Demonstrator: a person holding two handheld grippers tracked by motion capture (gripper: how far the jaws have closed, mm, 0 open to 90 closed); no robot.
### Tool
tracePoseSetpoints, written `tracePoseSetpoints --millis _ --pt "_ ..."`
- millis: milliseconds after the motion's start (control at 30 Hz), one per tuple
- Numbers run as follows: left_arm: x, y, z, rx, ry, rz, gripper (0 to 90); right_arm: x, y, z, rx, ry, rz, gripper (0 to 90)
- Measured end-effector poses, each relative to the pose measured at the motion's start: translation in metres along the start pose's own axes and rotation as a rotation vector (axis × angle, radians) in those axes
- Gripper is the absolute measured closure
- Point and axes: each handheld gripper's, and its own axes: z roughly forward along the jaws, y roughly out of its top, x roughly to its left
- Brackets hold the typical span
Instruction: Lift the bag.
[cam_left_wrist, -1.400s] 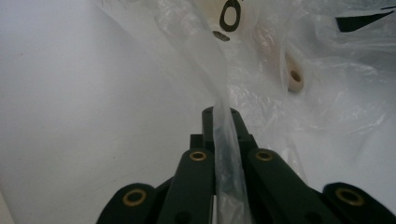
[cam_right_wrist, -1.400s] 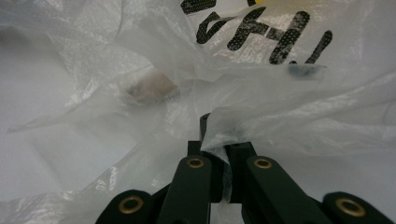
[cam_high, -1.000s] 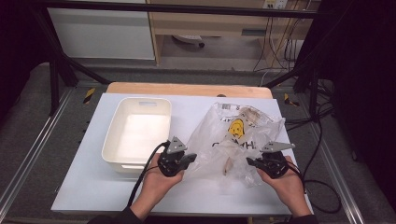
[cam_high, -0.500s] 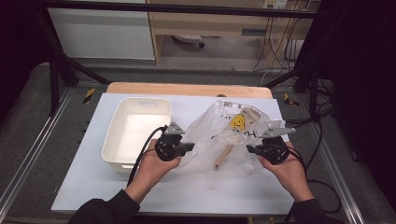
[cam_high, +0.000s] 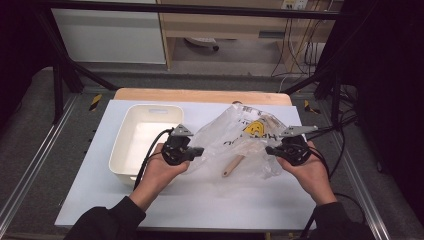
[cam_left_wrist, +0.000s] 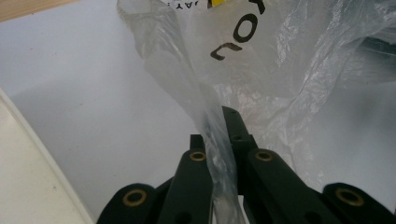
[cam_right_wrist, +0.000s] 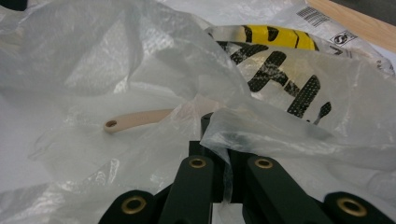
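Observation:
A clear plastic bag (cam_high: 240, 137) with black and yellow print hangs between both grippers above the white table. My left gripper (cam_high: 200, 151) is shut on the bag's left edge; in the left gripper view a twisted strip of the film (cam_left_wrist: 215, 140) runs between the jaws. At the bag's right edge, my right gripper (cam_high: 269, 149) is shut on the film (cam_right_wrist: 243, 128). Inside the bag lies a pale wooden handle (cam_high: 233, 165) with a hole at its end (cam_right_wrist: 135, 120).
A white rectangular tub (cam_high: 142, 137) stands on the table just left of my left hand. The table top (cam_high: 225, 200) is white, with a wooden strip (cam_high: 200, 95) along its far edge. Cables trail off to the right.
Both hands have risen and moved forward, lifting the bag's two edges off the table. The wooden handle now sticks out lower in the bag.

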Motion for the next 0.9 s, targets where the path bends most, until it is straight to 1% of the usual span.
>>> tracePoseSetpoints --millis 167,267,367,533,600,633,667,767,900 --pt "0.002 0.009 -0.004 -0.005 0.006 0.007 90.0 -0.005 0.004 -0.007 -0.014 -0.013 0.007 90.0" --pt "0.004 0.015 -0.005 -0.008 0.003 0.003 90.0 -0.009 0.008 -0.011 -0.014 -0.02 0.009 90.0" --pt "0.006 0.021 -0.007 -0.008 0.009 0.011 90.0 -0.014 0.011 -0.014 -0.018 -0.034 0.007 90.0" --pt "0.014 0.032 -0.013 -0.025 0.009 -0.013 90.0 -0.021 0.019 -0.022 -0.025 -0.048 0.005 90.0" --pt "0.016 0.037 -0.017 -0.033 0.011 -0.014 90.0 -0.024 0.023 -0.025 -0.031 -0.056 0.001 90.0" --pt "0.017 0.039 -0.018 -0.036 0.012 -0.013 90.0 -0.025 0.025 -0.027 -0.034 -0.058 0.007 90.0" --pt "0.018 0.043 -0.02 -0.04 0.012 -0.012 90.0 -0.027 0.027 -0.028 -0.033 -0.062 0.0 90.0" --pt "0.023 0.051 -0.025 -0.054 0.026 -0.012 90.0 -0.032 0.035 -0.034 -0.042 -0.074 0.003 90.0" --pt "0.033 0.063 -0.031 -0.086 0.032 -0.045 90.0 -0.041 0.046 -0.04 -0.057 -0.076 0.018 90.0"
